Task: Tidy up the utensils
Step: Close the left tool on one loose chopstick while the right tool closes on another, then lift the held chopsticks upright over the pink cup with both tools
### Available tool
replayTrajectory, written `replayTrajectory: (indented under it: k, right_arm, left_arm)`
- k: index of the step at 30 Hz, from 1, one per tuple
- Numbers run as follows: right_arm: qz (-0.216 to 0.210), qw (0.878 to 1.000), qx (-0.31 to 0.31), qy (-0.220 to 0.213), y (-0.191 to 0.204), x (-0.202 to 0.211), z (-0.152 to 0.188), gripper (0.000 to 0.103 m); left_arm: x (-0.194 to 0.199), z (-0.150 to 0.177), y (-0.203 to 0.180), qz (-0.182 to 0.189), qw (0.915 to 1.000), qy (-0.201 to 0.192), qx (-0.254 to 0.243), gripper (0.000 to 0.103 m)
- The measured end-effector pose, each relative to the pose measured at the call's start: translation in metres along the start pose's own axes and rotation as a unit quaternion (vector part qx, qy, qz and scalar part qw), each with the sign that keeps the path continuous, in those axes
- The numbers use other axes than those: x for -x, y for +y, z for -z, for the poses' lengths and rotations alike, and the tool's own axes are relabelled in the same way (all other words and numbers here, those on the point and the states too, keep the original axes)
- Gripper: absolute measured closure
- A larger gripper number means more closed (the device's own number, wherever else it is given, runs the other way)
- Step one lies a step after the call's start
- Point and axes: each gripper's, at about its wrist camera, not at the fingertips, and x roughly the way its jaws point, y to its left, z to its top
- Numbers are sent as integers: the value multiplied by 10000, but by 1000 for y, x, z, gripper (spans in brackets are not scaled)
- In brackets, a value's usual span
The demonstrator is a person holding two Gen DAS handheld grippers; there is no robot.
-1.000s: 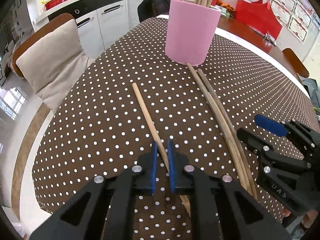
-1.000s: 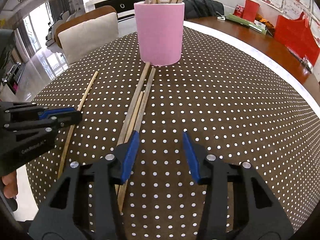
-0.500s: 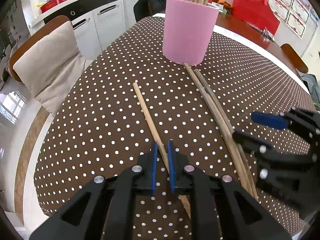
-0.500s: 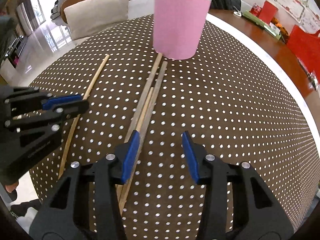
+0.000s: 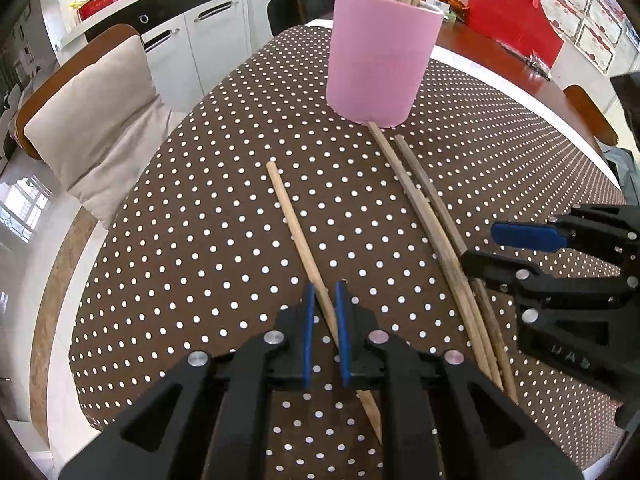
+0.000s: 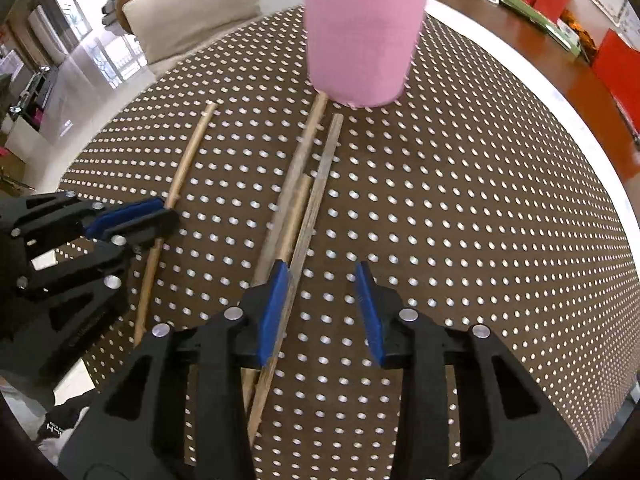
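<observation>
A pink cup (image 5: 380,60) holding several wooden chopsticks stands at the far side of the dotted tablecloth (image 5: 200,240). One light chopstick (image 5: 296,232) lies alone on the cloth, and my left gripper (image 5: 322,332) is shut on its near part. To the right, three longer chopsticks (image 5: 432,232) lie bundled, running from the cup (image 6: 360,32) toward me. My right gripper (image 6: 320,308) hangs over the bundle's (image 6: 304,208) near end with its jaws closing. The grey outer stick runs along the left pad's inner face; the right pad touches nothing. The left gripper (image 6: 132,220) also shows there.
A chair with a beige cushion (image 5: 96,120) stands off the table's left edge. Red bags (image 5: 516,32) and papers lie on the bare wood beyond the cloth. White cabinets (image 5: 192,40) stand behind. The cloth to the right of the bundle is bare (image 6: 480,220).
My right gripper has moved forward toward the pink cup and tilted further down, and its jaws have narrowed. The left gripper has stayed shut on the single chopstick.
</observation>
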Motion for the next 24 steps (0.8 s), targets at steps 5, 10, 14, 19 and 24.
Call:
replayTrajectory:
  k: [5, 10, 14, 19, 24]
  right_arm:
    - [-111, 9997, -102, 167, -11, 0, -5, 70]
    - [208, 9992, 191, 280, 9, -5, -13, 84]
    - [201, 9994, 197, 193, 11, -6, -19, 95]
    - [18, 10000, -31, -79, -4, -1, -11, 96]
    - [-326, 9978, -266, -507, -24, 22, 9, 96]
  left_arm:
    - [-1, -1, -1, -66, 10000, 20, -26, 92]
    - [-2, -3, -1, -75, 10000, 44, 32, 93]
    - [-2, -4, 3, 1, 9999, 23, 145, 95]
    - [-2, -2, 11, 116, 9995, -54, 275, 97]
    - [5, 0, 19, 308, 9983, -223, 448, 97]
